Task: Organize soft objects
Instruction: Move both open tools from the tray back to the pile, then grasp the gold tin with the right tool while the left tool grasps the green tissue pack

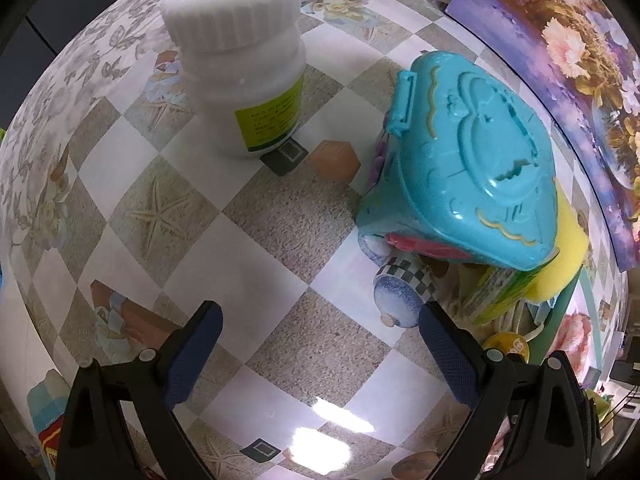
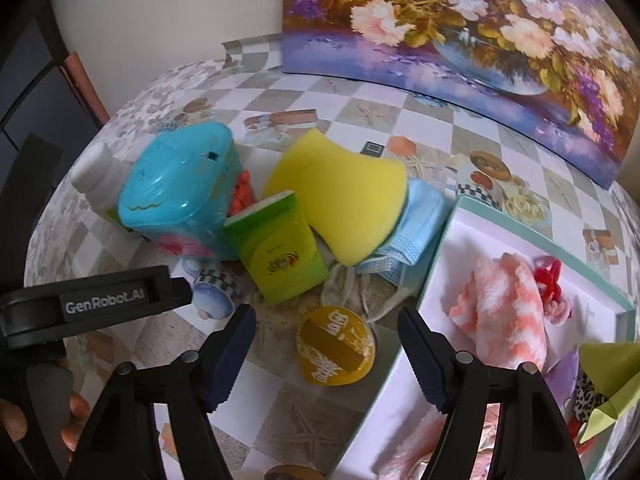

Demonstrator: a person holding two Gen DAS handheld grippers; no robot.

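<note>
We find the left gripper over bare checkered tabletop, jaws wide, holding nothing. The right gripper likewise has its jaws wide and empty, above a round yellow packet. The yellow sponge lies on a blue face mask, just beside the green tissue pack and the turquoise box. A pink-white cloth lies inside the tray. The white bottle stands upright.
</note>
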